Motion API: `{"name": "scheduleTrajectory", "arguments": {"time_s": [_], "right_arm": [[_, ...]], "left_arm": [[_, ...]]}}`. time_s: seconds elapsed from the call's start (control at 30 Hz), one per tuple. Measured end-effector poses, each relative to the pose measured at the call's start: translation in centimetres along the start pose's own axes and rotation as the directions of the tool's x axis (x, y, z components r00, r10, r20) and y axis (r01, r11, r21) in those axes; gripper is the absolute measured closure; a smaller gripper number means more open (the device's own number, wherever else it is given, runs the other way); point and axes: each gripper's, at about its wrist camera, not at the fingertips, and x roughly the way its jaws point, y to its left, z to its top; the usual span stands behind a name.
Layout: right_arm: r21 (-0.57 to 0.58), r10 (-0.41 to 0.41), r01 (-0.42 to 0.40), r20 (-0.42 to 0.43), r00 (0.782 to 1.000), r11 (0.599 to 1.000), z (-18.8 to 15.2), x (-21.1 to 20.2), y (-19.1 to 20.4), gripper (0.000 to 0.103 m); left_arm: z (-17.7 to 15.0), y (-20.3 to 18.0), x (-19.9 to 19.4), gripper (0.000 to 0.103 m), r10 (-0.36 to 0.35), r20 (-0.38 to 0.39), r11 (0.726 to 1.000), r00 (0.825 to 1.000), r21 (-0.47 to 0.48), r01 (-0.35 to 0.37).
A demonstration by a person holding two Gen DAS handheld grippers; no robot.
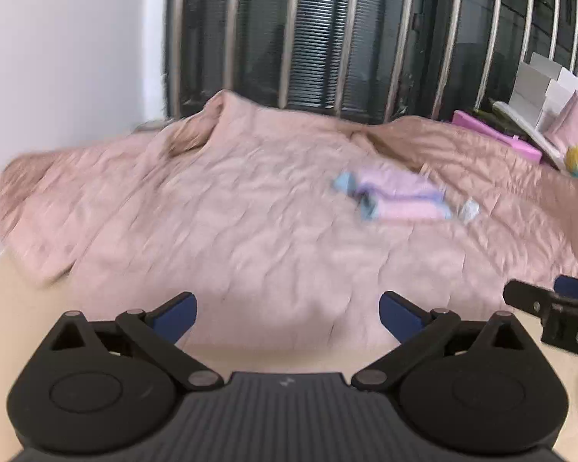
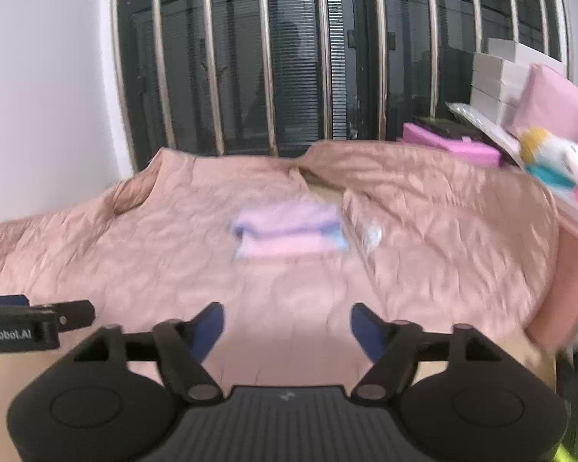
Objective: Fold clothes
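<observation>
Left hand-held gripper (image 1: 288, 317): blue-padded jaws wide apart, nothing btwn them. Right hand-held gripper (image 2: 288, 331): jaws also apart, empty. Folded pink-and-lilac garment w/ light blue trim (image 2: 289, 233) lies on the crumpled dusty-pink quilted bedspread (image 2: 135, 254), well ahead of both grippers, straight in front of the right one, ahead and to the right of the left one. Both views motion-blurred. Barred dark window (image 2: 289, 57) beyond the bed.
</observation>
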Motion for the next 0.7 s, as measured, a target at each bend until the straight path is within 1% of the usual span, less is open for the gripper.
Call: {"name": "scheduleTrajectory", "arguments": {"time_s": [0.03,0.13,0.23,0.33,0.43,0.5,0.53,0.57,0.63,0.7], "right_arm": [[-0.008,0.007,-0.007,-0.005,1.000,1.000,-1.4,-0.8,0.3,0.017],[-0.018,0.012,-0.012,-0.026,1.000,1.000,-4.8,-2.3,1.0,0.010],[0.000,0.002,-0.002,-0.028,1.000,1.000,-7.2,-3.0,1.3,0.009],[0.009,-0.019,0.020,-0.027,0.999,1.000,-8.5,-3.5,1.5,0.008],[0.002,-0.017,0.017,-0.024,1.000,1.000,-9.4,-3.7,1.8,0.008],[0.005,-0.005,0.005,-0.033,0.999,1.000,-9.8,-3.3,2.0,0.006],[0.011,0.006,-0.006,-0.050,0.999,1.000,-9.9,-2.8,2.0,0.003],[0.018,0.018,-0.017,-0.067,0.998,1.000,-10.1,-2.3,2.0,0.001],[0.024,0.028,-0.026,-0.097,0.995,0.999,-10.3,-1.4,2.1,0.000],[-0.028,-0.031,0.028,-0.097,0.995,0.999,-10.4,-0.6,2.9,0.000]], "left_arm": [[-1.2,0.2,-0.6,0.000,0.000,0.003,1.000,1.000,-0.007,0.000],[-4.5,0.9,-1.9,0.000,0.002,0.009,1.000,1.000,-0.022,-0.002],[-6.7,1.1,-1.4,0.000,0.051,-0.037,0.999,0.998,-0.009,-0.051],[-8.2,1.2,-1.4,0.000,0.062,-0.052,0.998,0.997,-0.001,-0.062],[-9.2,1.4,-1.3,0.000,0.027,-0.075,1.000,0.997,-0.011,-0.028],[-9.5,1.3,-1.1,0.000,0.032,-0.067,0.999,0.997,0.014,-0.031],[-9.6,1.2,-1.0,0.000,0.035,-0.063,0.999,0.997,0.025,-0.034],[-9.7,1.1,-0.8,0.000,0.047,-0.059,0.998,0.997,0.032,-0.045],[-9.6,0.9,-0.4,0.000,0.080,-0.056,0.996,0.995,0.043,-0.077],[-9.4,0.8,0.1,0.000,0.097,-0.047,0.995,0.994,0.041,-0.095]]}}
